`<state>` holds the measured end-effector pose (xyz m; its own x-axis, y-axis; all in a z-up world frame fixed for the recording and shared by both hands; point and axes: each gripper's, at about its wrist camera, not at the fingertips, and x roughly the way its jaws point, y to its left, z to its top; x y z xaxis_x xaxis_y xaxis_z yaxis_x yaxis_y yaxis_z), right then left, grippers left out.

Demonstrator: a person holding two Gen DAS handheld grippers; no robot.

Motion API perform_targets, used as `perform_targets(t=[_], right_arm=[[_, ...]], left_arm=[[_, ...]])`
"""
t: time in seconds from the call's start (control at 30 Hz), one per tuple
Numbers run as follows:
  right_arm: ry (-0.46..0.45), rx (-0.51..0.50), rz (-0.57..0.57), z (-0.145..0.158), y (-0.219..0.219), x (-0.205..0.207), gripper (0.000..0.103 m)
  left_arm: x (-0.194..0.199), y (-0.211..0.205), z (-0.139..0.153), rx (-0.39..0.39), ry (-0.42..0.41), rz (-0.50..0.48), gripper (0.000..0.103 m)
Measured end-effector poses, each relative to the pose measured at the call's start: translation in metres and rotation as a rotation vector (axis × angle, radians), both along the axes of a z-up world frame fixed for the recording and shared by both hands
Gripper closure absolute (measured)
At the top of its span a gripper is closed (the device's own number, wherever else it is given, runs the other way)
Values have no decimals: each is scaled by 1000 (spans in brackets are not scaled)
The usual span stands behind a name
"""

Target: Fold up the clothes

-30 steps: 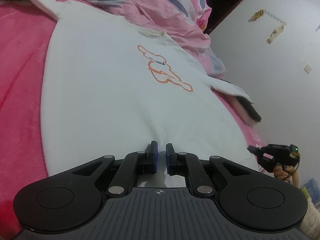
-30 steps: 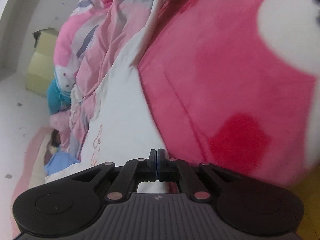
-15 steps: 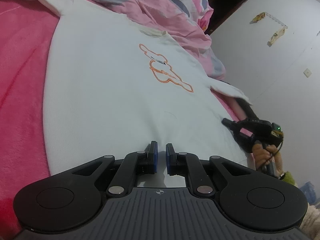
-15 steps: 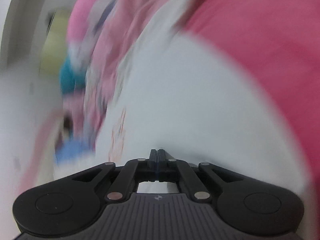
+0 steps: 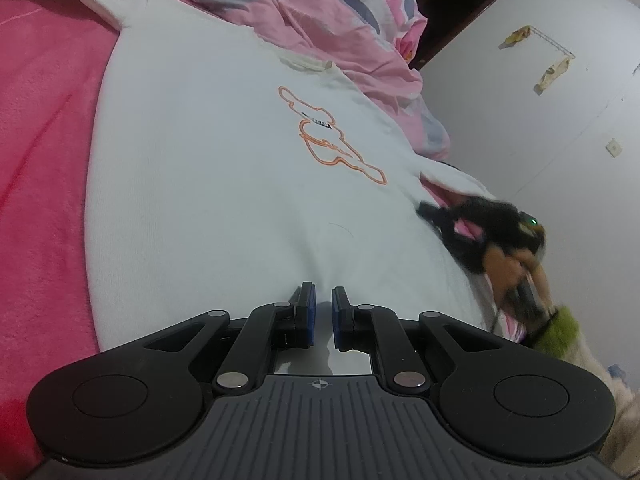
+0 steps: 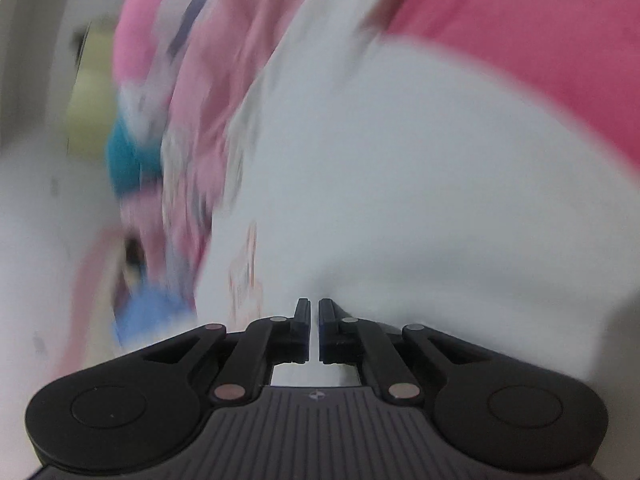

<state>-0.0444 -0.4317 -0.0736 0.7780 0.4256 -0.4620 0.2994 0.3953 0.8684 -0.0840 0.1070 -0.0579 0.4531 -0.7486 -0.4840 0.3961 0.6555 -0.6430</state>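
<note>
- A white sweatshirt (image 5: 208, 184) with an orange outline print lies spread flat, front up, on a bed with a pink blanket (image 5: 40, 168); no fold looks made yet.
- The left claw (image 5: 323, 312) pinches the sweatshirt's near hem.
- The right claw (image 6: 314, 328), in a blurred view, is clenched on white cloth at the sweatshirt's right edge.
- Judged: folding has only begun; sleeves and body remain.

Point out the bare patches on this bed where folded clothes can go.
Free: the pink blanket left of the white sweatshirt. Crowded: the rumpled pink duvet along the sweatshirt's far edge, and its right side, where the right gripper works beside the sleeve.
</note>
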Motion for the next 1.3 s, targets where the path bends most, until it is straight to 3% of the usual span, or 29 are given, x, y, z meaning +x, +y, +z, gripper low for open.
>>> perform_targets(t=[0.1,0.17,0.27,0.33,0.47,0.6,0.73,0.87,1.1,1.2,1.3], right_arm=[[2,-21,-184,0,-45,15,102],[10,36,-335,-2,-73,6,99],[-3,12,-483,7,-95,-17,96],[-45,10,-453,17,-87,-32,96],[-46,20,-176,30,-36,-35,94],[11,-19,62,31,16,6,94],[42,-125,114,31,41,58,94],[71,-127,11,18,9,58,102],[19,-18,-429,1,-104,-2,99],[-45,-8,-429,10,-109,-22,96],[-83,-16,-296,21,-91,-15,95]], left_arm=[[0,0,0,-1,1,-2,93],[1,0,-1,-3,2,-2,93],[1,0,0,-2,2,-3,93],[2,0,0,-3,3,-3,93],[2,-1,0,-6,7,0,93],[-1,-3,2,10,-5,7,93],[-4,-3,4,26,-19,10,93],[-3,-2,3,23,-20,7,93],[0,0,1,6,-6,0,93],[1,-1,1,1,-1,2,93],[2,-2,0,1,1,4,93]])
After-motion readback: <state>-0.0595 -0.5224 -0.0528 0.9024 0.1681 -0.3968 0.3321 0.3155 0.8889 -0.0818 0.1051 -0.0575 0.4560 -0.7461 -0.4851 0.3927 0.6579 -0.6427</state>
